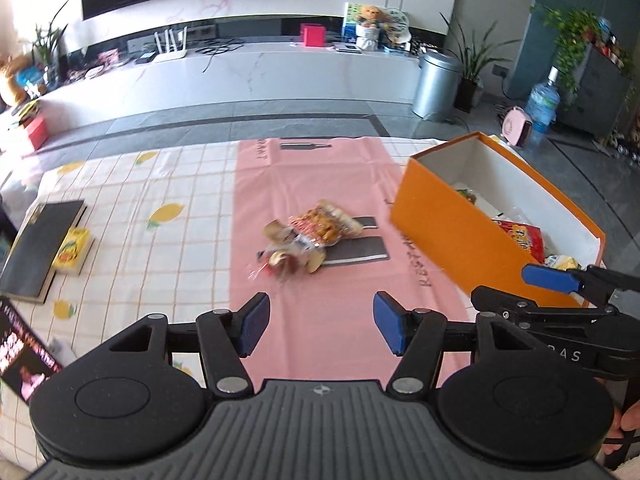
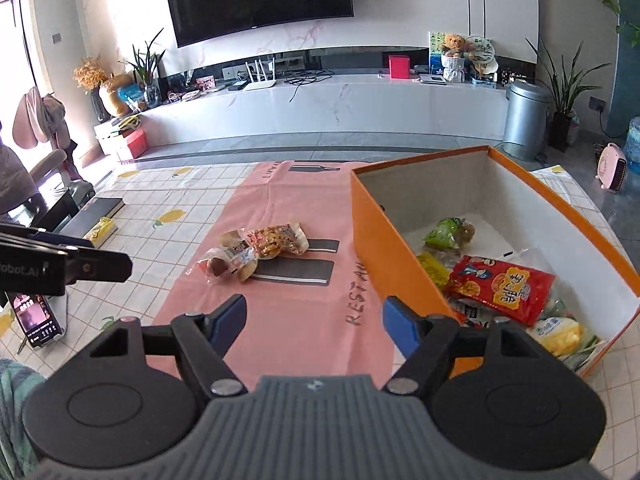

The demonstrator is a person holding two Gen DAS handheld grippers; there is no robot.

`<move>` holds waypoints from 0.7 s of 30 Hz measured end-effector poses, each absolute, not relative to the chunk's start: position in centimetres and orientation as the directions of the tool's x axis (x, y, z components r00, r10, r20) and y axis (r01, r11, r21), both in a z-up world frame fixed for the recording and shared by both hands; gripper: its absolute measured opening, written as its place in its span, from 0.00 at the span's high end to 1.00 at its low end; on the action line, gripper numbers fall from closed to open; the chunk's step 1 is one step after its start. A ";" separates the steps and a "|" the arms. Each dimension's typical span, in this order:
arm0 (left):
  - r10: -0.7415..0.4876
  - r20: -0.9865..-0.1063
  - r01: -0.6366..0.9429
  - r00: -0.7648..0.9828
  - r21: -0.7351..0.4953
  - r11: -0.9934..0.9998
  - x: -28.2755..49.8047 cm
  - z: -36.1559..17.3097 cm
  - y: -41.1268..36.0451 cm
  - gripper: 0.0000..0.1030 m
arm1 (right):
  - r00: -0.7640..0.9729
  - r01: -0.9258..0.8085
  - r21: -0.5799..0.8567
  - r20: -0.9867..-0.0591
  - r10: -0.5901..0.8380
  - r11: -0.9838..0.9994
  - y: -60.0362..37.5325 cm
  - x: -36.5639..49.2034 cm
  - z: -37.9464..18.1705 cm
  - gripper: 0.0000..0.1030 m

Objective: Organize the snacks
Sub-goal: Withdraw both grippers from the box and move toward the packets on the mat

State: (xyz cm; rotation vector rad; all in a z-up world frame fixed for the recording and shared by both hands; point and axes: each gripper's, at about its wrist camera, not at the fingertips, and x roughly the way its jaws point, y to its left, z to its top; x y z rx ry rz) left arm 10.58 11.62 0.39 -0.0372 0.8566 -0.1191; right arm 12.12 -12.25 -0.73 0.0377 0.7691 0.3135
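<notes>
A small pile of snack packets [image 1: 304, 242] lies on the pink cloth [image 1: 320, 184]; it also shows in the right wrist view [image 2: 256, 250]. An orange box [image 1: 452, 232] stands to the right of the pile and holds several snack packets, among them a red one [image 2: 500, 286] and a green one [image 2: 446, 234]. My left gripper [image 1: 320, 326] is open and empty, just short of the pile. My right gripper [image 2: 314, 320] is open and empty, beside the box's near left wall [image 2: 396, 264]. The right gripper's fingers [image 1: 548, 278] show at the box's near corner in the left wrist view.
A checked lemon-print tablecloth [image 1: 160, 208] covers the table. A dark book [image 1: 36, 248] and a yellow packet [image 1: 72, 250] lie at the left. A phone [image 2: 34, 318] stands near the left edge. A TV cabinet [image 2: 320, 104] and a metal bin [image 2: 524, 120] stand beyond the table.
</notes>
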 end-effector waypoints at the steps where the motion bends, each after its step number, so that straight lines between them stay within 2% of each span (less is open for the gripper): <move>1: -0.119 -0.751 0.081 0.649 -0.087 0.993 10.4 0.2 12.3 0.32 | 0.674 -0.259 0.147 -0.681 0.287 0.955 -11.9 11.9 -1.1 0.35; 9: -0.149 -0.738 0.037 0.659 -0.165 0.986 10.4 -1.6 14.9 0.32 | 0.637 -0.220 0.187 -0.716 0.287 0.957 -9.2 11.7 -4.0 0.38; 13: -0.163 -0.737 0.042 0.656 -0.180 0.983 11.4 -2.6 14.9 0.32 | 0.628 -0.246 0.144 -0.730 0.271 0.958 -7.2 12.3 -4.8 0.42; 21: -0.166 -0.762 0.009 0.626 -0.206 0.979 14.6 -4.8 15.2 0.32 | 0.627 -0.252 0.137 -0.731 0.269 0.958 -5.8 14.3 -6.0 0.42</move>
